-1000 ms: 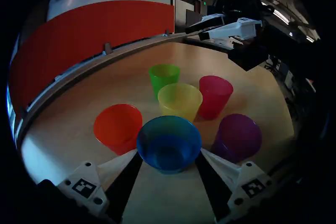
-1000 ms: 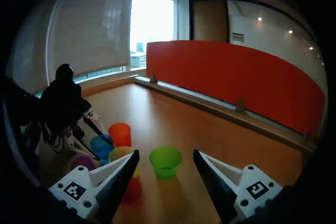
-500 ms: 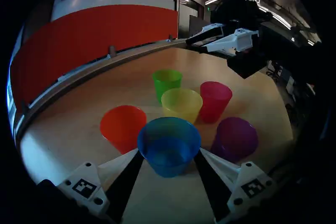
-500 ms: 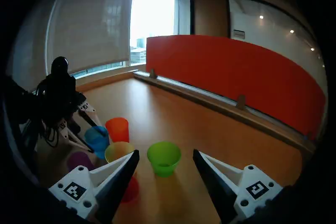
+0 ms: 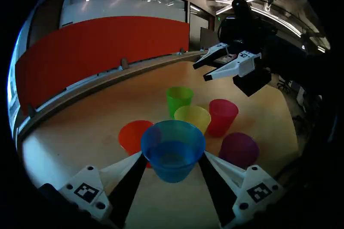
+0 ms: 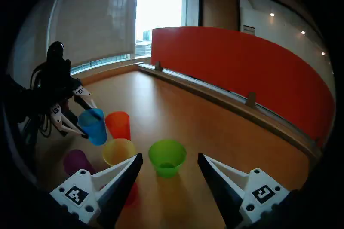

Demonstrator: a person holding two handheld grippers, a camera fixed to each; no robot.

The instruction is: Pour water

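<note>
Wood tabletop [image 5: 86, 113] takes up most of both views, with a long red partition [image 5: 99, 44] standing along one edge. A bright window [image 6: 159, 18] and a drawn blind [image 6: 94, 18] sit beyond the adjoining edge.

The left gripper [image 5: 173, 155] is clamped on the blue cup [image 5: 173, 149], one finger pressed to each side of its wall below the rim. In the right gripper view that cup appears to be held just clear of the tabletop, upright or nearly so, right beside the orange cup [image 5: 133, 134]. Its lower part looks darker, but I cannot tell whether that is water.

The right gripper [image 6: 168, 156] has its fingers spread wide with nothing between them. In the left gripper view it hangs in the air above the far side of the cluster of cups, touching none of them.

Five cups stand upright on the table in a loose group, well in from the partition edge. The green cup [image 5: 179, 98] and the orange one are on the partition side. The yellow cup [image 5: 193, 117] stands in the middle, just beside the green. The red cup [image 5: 222, 115] is close against the yellow, on the side away from the partition. The purple cup [image 5: 238, 147] stands nearest the table edge opposite the partition. In the right gripper view the green cup lies straight ahead, between the lines of the two open fingers but beyond their tips.
</note>
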